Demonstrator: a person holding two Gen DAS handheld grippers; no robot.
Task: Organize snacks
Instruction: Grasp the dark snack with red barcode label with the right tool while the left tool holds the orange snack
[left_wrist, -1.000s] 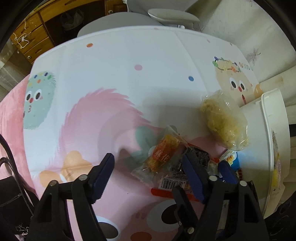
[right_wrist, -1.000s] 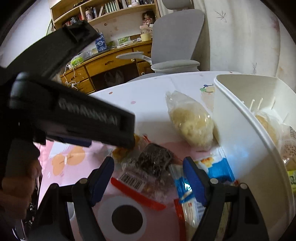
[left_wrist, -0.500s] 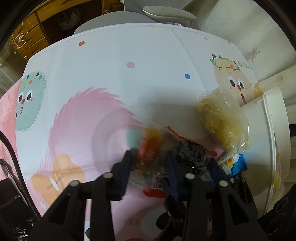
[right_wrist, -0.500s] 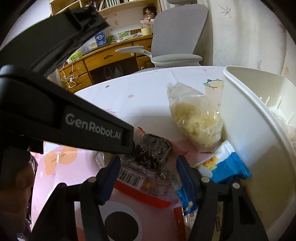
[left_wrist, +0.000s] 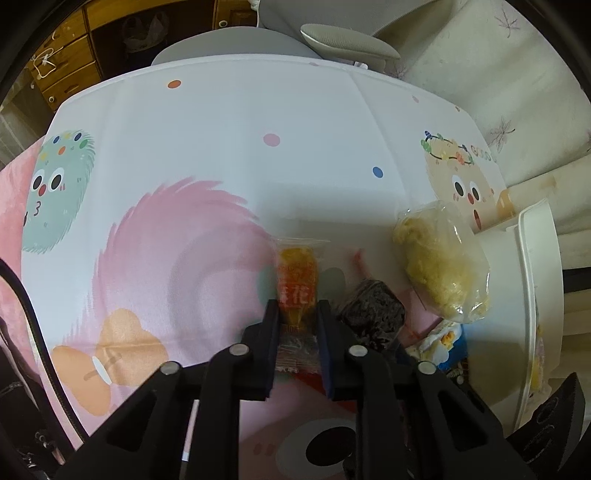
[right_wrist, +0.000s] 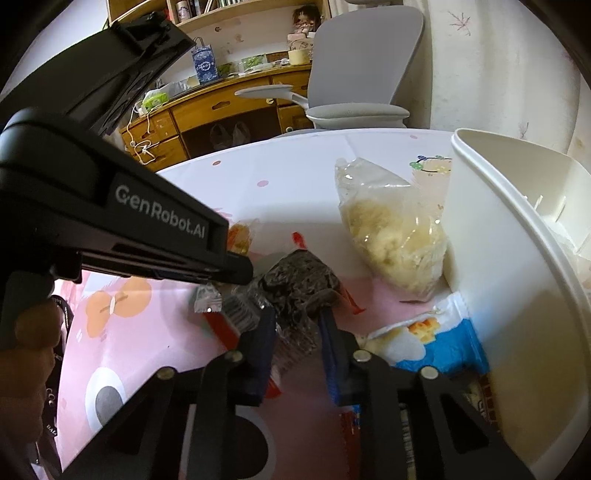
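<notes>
My left gripper (left_wrist: 297, 317) is shut on an orange snack packet (left_wrist: 297, 284), its pads pressing the packet's lower half. Beside it lies a dark brown snack (left_wrist: 371, 314) in clear wrap. In the right wrist view my right gripper (right_wrist: 297, 325) is closing its jaws, and the pads squeeze the clear wrapper of that dark snack (right_wrist: 299, 280). A clear bag of pale yellow puffs (right_wrist: 391, 236) leans on the white bin (right_wrist: 491, 229). A blue and white packet (right_wrist: 436, 339) lies at the bin's foot.
The left tool's black housing (right_wrist: 110, 206) and a hand (right_wrist: 26, 339) fill the left of the right wrist view. A red-edged packet (right_wrist: 221, 328) lies under the dark snack. The cartoon tablecloth (left_wrist: 221, 166) covers the table; a grey chair (right_wrist: 362, 74) and wooden desk (right_wrist: 221, 110) stand behind.
Both grippers went from wide open to closed: the left onto the orange packet, the right onto the dark snack's wrapper. The orange packet now stands apart from the pile.
</notes>
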